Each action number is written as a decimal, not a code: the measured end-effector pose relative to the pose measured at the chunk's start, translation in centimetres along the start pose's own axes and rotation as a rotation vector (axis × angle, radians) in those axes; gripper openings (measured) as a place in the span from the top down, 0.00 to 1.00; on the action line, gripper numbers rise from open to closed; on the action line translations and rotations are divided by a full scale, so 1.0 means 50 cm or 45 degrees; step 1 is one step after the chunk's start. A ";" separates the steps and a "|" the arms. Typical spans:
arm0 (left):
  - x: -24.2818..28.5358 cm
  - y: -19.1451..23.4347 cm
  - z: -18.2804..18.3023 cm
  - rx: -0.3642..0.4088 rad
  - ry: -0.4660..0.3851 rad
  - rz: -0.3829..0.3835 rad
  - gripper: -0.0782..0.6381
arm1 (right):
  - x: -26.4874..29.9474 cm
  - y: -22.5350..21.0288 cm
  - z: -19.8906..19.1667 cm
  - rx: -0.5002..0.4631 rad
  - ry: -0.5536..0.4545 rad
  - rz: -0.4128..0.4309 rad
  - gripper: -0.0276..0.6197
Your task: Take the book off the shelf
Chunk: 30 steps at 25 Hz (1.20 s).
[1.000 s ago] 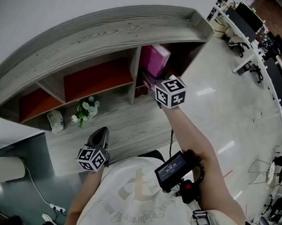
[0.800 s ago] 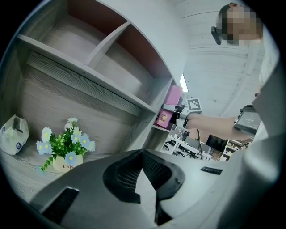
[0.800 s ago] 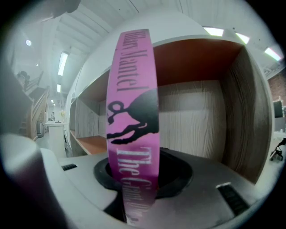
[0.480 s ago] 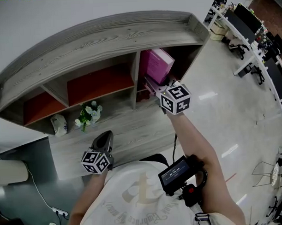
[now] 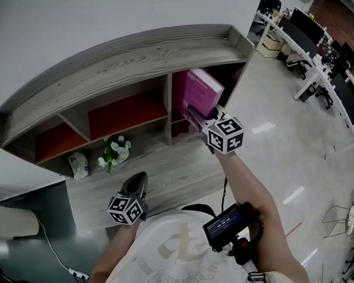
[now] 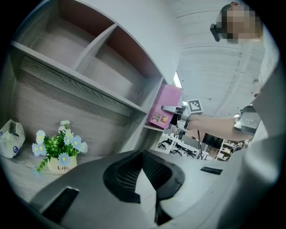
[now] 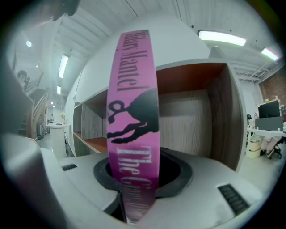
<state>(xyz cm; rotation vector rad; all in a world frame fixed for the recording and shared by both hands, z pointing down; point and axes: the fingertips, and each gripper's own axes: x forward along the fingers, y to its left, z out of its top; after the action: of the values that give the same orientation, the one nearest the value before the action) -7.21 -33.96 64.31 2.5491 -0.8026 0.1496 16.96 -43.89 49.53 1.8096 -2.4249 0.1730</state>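
Observation:
A pink book [image 5: 199,91] stands upright at the mouth of the right-hand compartment of the grey wooden shelf [image 5: 122,58], more than half of it out in front. My right gripper [image 5: 194,115] is shut on the lower spine. In the right gripper view the spine [image 7: 134,112] runs up between the jaws of that gripper [image 7: 136,181], which press on both sides. My left gripper [image 5: 135,185] hangs lower left, before the shelf's bottom board, and holds nothing; its jaws [image 6: 143,179] meet along a thin slit. From there the book [image 6: 165,107] shows far right.
A small pot of blue flowers [image 5: 112,152] and a white packet [image 5: 78,164] stand on the bottom board at the left. Two red-backed compartments are bare. Desks and chairs [image 5: 313,52] fill the room at the right. A display [image 5: 229,226] sits on the right wrist.
The right gripper has drawn back from the compartment with the book, which now stands much further out of the shelf. The left gripper has drifted slightly right.

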 end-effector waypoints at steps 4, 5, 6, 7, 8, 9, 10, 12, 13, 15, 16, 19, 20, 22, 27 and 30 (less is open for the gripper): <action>0.006 -0.017 -0.005 0.011 0.005 -0.013 0.89 | -0.030 -0.006 -0.008 0.005 0.005 0.003 0.73; 0.008 -0.023 -0.007 0.014 0.009 -0.017 0.89 | -0.039 -0.008 -0.010 0.010 0.005 0.004 0.73; 0.010 -0.029 -0.008 0.016 0.012 -0.020 0.89 | -0.048 -0.011 -0.012 0.016 0.005 0.005 0.73; 0.012 -0.036 -0.008 0.019 0.014 -0.023 0.89 | -0.057 -0.015 -0.014 0.022 0.004 0.005 0.73; 0.013 -0.045 -0.007 0.023 0.016 -0.026 0.89 | -0.066 -0.020 -0.015 0.028 0.004 0.005 0.73; 0.014 -0.054 -0.007 0.028 0.018 -0.031 0.89 | -0.075 -0.024 -0.016 0.031 0.004 0.005 0.73; 0.015 -0.063 -0.007 0.033 0.020 -0.034 0.89 | -0.084 -0.028 -0.018 0.034 0.003 0.004 0.73; 0.014 -0.073 -0.010 0.039 0.024 -0.030 0.89 | -0.098 -0.035 -0.022 0.046 -0.002 -0.002 0.73; 0.013 -0.074 -0.011 0.039 0.025 -0.022 0.89 | -0.104 -0.037 -0.025 0.053 -0.004 -0.005 0.73; 0.013 -0.075 -0.008 0.038 0.019 -0.004 0.89 | -0.115 -0.042 -0.029 0.059 -0.008 -0.004 0.73; 0.013 -0.077 -0.005 0.040 0.013 0.003 0.89 | -0.120 -0.045 -0.029 0.060 -0.011 0.000 0.73; 0.017 -0.087 0.006 0.043 -0.007 0.022 0.89 | -0.144 -0.055 -0.026 0.067 -0.022 0.006 0.73; 0.019 -0.092 0.008 0.043 -0.011 0.026 0.89 | -0.154 -0.060 -0.026 0.068 -0.024 0.006 0.73; 0.026 -0.104 0.012 0.044 -0.018 0.028 0.89 | -0.173 -0.068 -0.028 0.069 -0.024 0.008 0.73; 0.053 -0.139 0.018 0.054 -0.019 0.011 0.89 | -0.216 -0.089 -0.031 0.069 -0.032 0.024 0.73; 0.070 -0.166 0.015 0.060 -0.011 -0.005 0.89 | -0.246 -0.097 -0.034 0.068 -0.037 0.040 0.73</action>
<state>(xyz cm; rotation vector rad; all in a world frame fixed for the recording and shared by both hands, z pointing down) 0.31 -30.11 61.19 2.5968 -0.8063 0.1583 25.13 -33.36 49.42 1.8091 -2.4932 0.2180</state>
